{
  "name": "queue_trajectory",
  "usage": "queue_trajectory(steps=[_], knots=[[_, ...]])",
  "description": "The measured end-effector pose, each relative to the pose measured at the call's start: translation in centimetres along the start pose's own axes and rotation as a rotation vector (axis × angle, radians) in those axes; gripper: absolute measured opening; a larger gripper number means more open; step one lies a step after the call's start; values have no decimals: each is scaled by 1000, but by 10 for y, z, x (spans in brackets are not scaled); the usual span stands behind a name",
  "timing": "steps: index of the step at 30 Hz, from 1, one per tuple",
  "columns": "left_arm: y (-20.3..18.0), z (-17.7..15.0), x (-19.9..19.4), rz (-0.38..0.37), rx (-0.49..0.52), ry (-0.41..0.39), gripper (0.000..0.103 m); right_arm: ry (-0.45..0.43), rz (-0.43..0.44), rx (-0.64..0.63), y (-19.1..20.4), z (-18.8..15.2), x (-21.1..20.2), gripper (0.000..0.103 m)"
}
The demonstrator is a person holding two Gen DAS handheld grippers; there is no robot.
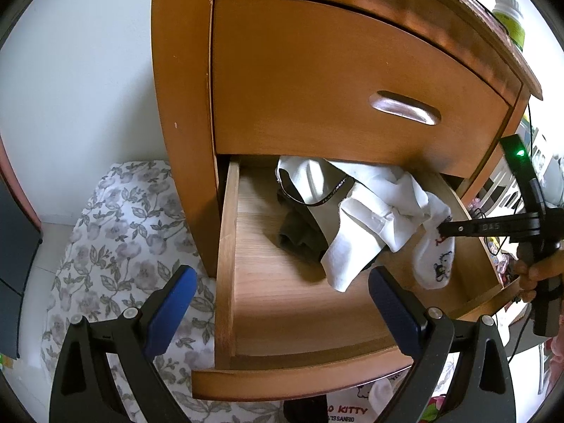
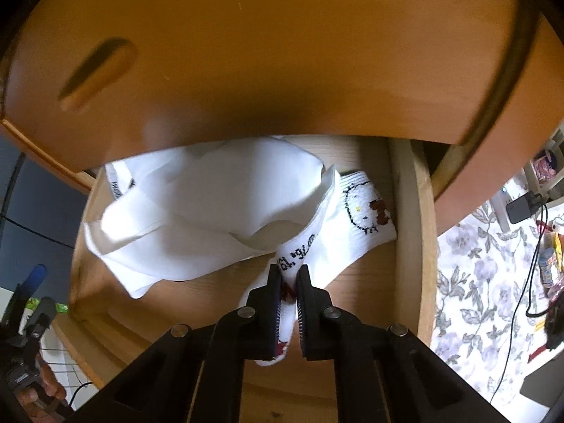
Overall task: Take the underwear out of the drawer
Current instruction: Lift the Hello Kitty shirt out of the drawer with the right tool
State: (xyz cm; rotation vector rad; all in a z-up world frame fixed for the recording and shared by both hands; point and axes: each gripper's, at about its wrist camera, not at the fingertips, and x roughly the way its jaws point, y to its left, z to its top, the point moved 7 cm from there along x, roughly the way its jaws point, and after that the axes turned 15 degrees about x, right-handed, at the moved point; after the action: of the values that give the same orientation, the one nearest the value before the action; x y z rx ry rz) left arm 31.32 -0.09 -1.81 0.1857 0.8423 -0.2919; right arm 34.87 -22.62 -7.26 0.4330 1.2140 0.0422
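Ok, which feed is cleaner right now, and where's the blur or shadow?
Left wrist view: sharp, evenly lit, strong fisheye bending of the open drawer. Right wrist view: motion-smeared on the upper drawer front, with a dark shadow under its lower edge; the sock in the right tool stays readable.

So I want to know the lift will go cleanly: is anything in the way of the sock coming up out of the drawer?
The right gripper is shut on the sock. A white garment lies over the sock's upper end, so it may drag along. The closed upper drawer overhangs the back; above the front nothing shows.
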Motion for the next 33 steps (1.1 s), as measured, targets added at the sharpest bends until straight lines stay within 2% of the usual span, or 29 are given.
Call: queue_trajectory(steps=[14,22,33], knots=[[-3,0,-1,7,9,4,98,-109,169,31,3,-8,-64,9],[-4,3,0,16,4,-3,98,-158,233,36,7,-16,-79,9],[3,12,-5,28,-60,-54,98,-241,304,17,10,-20,-117,9]])
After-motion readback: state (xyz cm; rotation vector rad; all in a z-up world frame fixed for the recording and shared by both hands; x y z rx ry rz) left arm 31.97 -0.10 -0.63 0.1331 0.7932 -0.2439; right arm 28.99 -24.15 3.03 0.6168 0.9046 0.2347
